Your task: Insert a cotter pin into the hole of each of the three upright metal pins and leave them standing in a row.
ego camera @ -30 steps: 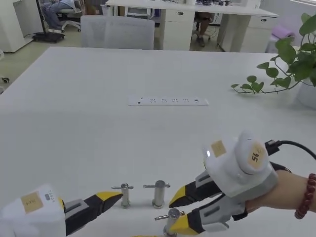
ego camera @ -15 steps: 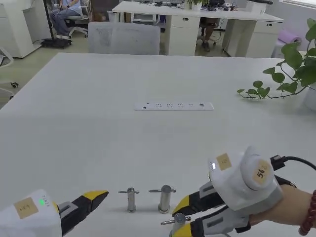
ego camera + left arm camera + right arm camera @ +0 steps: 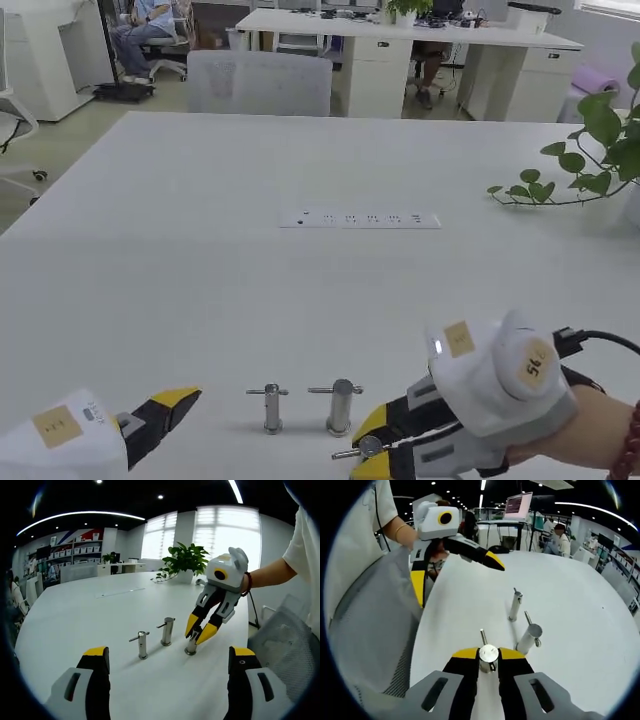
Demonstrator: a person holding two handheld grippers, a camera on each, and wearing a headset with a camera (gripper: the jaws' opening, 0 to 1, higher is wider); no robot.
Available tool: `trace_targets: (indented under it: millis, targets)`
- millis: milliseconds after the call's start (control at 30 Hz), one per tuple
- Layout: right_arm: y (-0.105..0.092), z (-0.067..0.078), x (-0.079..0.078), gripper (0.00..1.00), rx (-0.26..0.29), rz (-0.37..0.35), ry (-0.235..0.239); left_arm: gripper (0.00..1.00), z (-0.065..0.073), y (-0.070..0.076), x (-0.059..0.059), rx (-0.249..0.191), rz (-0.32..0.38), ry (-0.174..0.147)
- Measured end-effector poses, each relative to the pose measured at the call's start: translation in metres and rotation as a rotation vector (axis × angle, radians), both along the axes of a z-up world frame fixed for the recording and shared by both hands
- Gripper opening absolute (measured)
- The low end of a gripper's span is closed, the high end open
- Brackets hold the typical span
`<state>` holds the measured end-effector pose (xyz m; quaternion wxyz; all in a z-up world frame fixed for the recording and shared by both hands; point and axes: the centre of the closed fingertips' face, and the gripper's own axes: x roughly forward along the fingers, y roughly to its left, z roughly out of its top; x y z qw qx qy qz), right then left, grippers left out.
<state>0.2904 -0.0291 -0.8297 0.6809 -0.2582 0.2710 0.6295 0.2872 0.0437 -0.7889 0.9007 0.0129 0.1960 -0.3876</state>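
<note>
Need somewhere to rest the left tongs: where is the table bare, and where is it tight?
Bare: the table from the power strip down to the left pin and middle pin, and all the left side above the left tongs. Tight: the near edge, where the right tongs clamp the third pin close by the middle pin.

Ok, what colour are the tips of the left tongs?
The left tongs have yellow tips; clearest in the left gripper view.

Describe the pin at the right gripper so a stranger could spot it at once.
Near the white table's front edge stand three upright metal pins. The target pin is the rightmost and closest to the person; unlike its two free-standing neighbours, it sits between the right gripper's yellow-tipped fingers.
</note>
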Motion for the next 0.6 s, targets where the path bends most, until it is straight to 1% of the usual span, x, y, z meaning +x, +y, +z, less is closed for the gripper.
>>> trace_targets:
  millis: [100, 200, 367, 433, 600]
  targets:
    - [0.0, 0.0006, -0.0002, 0.15, 0.009, 0.001, -0.009, 0.99, -0.0005, 0.0008, -0.0001, 0.005, 0.002, 0.0]
    - [0.0, 0.0009, 0.0003, 0.14, 0.014, -0.016, 0.0, 0.99, 0.0, 0.0009, -0.0007, 0.007, 0.002, -0.003]
    - [-0.0003, 0.001, 0.0007, 0.14, 0.014, -0.022, -0.002, 0.99, 0.0, 0.0013, -0.0011, 0.011, 0.001, -0.004]
    - [-0.0009, 0.0011, 0.0018, 0.14, 0.02, -0.044, 0.007, 0.99, 0.0, 0.0013, -0.0014, 0.012, 0.002, -0.004]
    - [-0.0053, 0.0016, 0.0052, 0.13, 0.019, -0.066, -0.004, 0.99, 0.0001, 0.0011, -0.0023, 0.02, -0.001, -0.009]
